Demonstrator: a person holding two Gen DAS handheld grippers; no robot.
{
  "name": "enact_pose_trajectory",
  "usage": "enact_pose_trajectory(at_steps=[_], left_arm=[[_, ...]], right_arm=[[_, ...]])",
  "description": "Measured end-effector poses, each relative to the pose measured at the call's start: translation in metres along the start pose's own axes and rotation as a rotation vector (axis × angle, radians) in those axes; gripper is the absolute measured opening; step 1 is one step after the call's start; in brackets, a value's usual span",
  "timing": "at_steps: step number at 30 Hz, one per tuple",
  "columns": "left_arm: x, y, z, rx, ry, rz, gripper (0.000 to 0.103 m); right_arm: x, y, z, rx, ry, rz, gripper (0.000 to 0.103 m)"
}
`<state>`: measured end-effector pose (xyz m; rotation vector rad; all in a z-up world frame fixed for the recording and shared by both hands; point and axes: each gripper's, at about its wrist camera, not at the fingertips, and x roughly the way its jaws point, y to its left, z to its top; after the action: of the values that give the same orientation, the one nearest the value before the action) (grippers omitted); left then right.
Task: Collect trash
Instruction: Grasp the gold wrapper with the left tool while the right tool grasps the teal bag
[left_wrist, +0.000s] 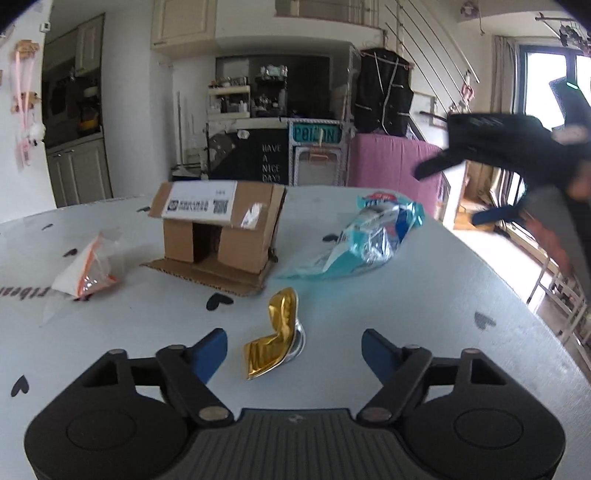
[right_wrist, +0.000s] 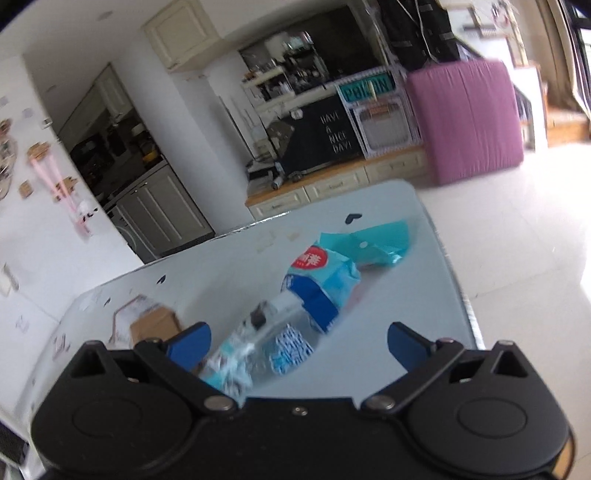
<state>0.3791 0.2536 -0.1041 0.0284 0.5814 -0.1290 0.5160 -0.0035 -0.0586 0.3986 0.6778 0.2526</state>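
A crumpled gold foil wrapper (left_wrist: 275, 334) lies on the pale table (left_wrist: 406, 314), between the fingers of my open left gripper (left_wrist: 294, 352). A teal and silver snack bag (left_wrist: 364, 240) lies further back to the right. A brown cardboard box (left_wrist: 221, 229) stands open at the back. A clear zip bag with an orange strip (left_wrist: 86, 267) lies at the left. My right gripper (left_wrist: 476, 188) hovers blurred above the table's right edge. In the right wrist view, my open right gripper (right_wrist: 297, 343) is above the teal snack bag (right_wrist: 317, 284), empty.
The table edge (right_wrist: 458, 280) drops to a white tiled floor (right_wrist: 517, 229) on the right. A pink mattress (left_wrist: 391, 158) and a black signboard (left_wrist: 258, 158) stand behind the table. White kitchen cabinets (left_wrist: 79, 170) are at the far left.
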Motion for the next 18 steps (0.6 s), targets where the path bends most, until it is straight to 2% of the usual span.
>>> enact_pose_trajectory(at_steps=[5, 7, 10, 13, 17, 18], left_arm=[[0.012, 0.007, -0.003, 0.033, 0.024, -0.035, 0.072], [0.016, 0.008, -0.003, 0.047, 0.031, -0.04, 0.069], [0.021, 0.01, -0.002, 0.054, 0.037, -0.039, 0.06], [0.025, 0.011, 0.001, 0.057, 0.04, -0.038, 0.051], [0.028, 0.009, 0.004, 0.07, 0.055, -0.034, 0.028], [0.028, 0.007, 0.003, 0.073, 0.06, -0.029, 0.027]], right_arm=[[0.045, -0.005, 0.021, 0.056, 0.035, -0.033, 0.094], [0.061, -0.009, 0.027, 0.088, 0.055, -0.046, 0.087], [0.082, -0.017, 0.03, 0.152, 0.098, -0.047, 0.079], [0.095, -0.019, 0.028, 0.171, 0.119, -0.039, 0.077], [0.104, -0.017, 0.025, 0.153, 0.101, -0.024, 0.078], [0.107, -0.016, 0.025, 0.139, 0.11, -0.018, 0.074]])
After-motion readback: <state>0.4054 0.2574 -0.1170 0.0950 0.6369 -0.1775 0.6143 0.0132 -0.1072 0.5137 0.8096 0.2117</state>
